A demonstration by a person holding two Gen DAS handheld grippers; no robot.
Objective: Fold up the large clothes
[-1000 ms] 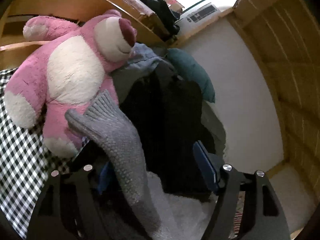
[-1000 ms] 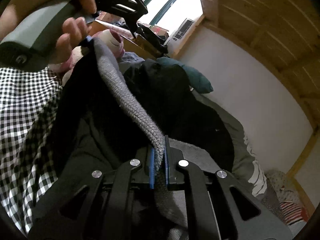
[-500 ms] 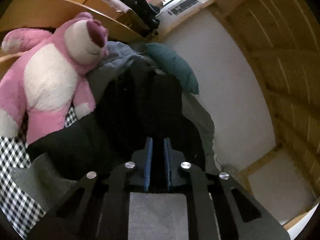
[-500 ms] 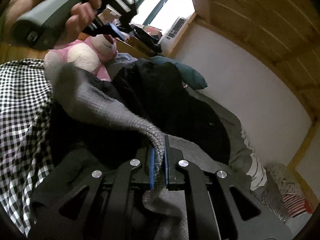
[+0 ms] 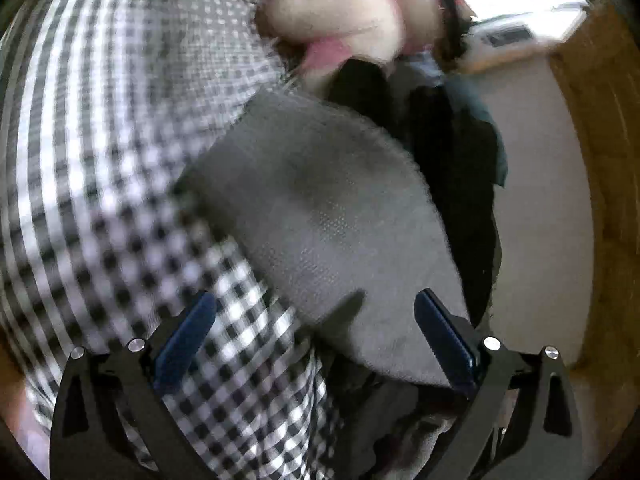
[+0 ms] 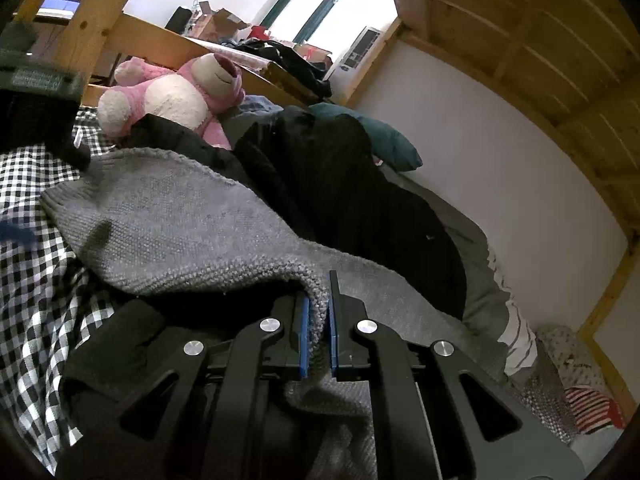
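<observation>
Pinching the soft, limp grey knit sweater [image 6: 168, 216] at its edge, the right gripper [image 6: 318, 320] is clamped, the left gripper [image 5: 316, 320] spread empty; the ribbed hem looks the surest hold.

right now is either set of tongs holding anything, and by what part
The right tongs are shut on the grey sweater, pinching a folded knit edge. The left tongs are open above the sweater, holding nothing.
</observation>
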